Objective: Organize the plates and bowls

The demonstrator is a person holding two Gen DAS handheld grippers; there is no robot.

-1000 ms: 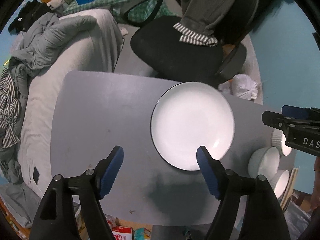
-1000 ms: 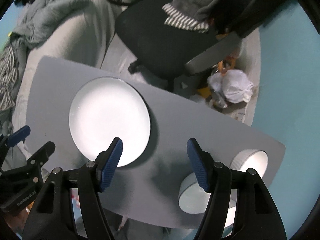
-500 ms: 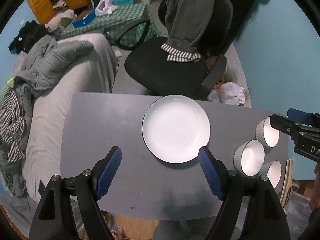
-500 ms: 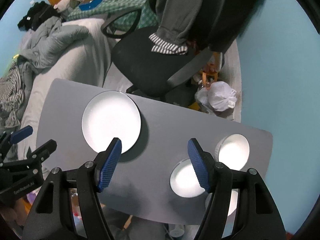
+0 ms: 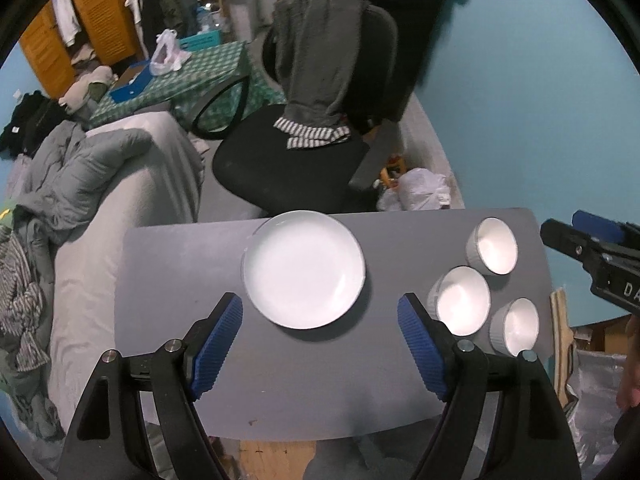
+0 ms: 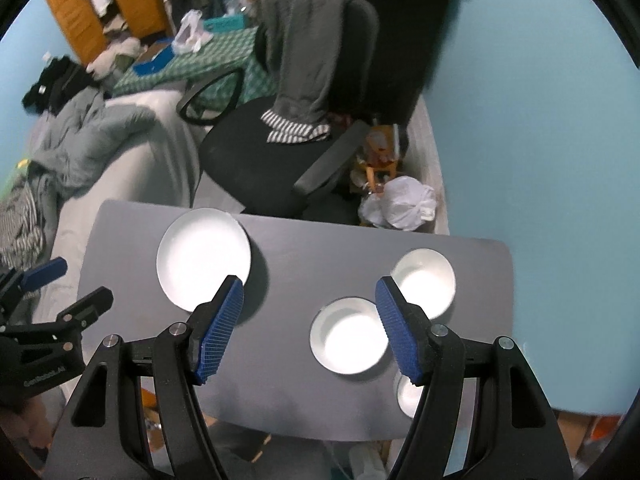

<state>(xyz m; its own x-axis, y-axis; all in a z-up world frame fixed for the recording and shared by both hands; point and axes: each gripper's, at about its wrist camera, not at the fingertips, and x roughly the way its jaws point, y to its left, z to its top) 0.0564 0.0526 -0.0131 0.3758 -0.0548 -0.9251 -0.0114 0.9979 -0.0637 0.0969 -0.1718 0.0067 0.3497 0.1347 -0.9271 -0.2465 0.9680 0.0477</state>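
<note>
Both claws, the left claw and the right claw, hang wide apart and hold nothing. Below, on the counter, sit the plate and three bowls beside it. Next job, I think: go down and grab one bowl.

A white plate, empty and flat, is seen beyond and between the left fingers. Three white bowls, upright and empty, are clustered close together beyond the right-hand finger, well apart from the plate.
</note>
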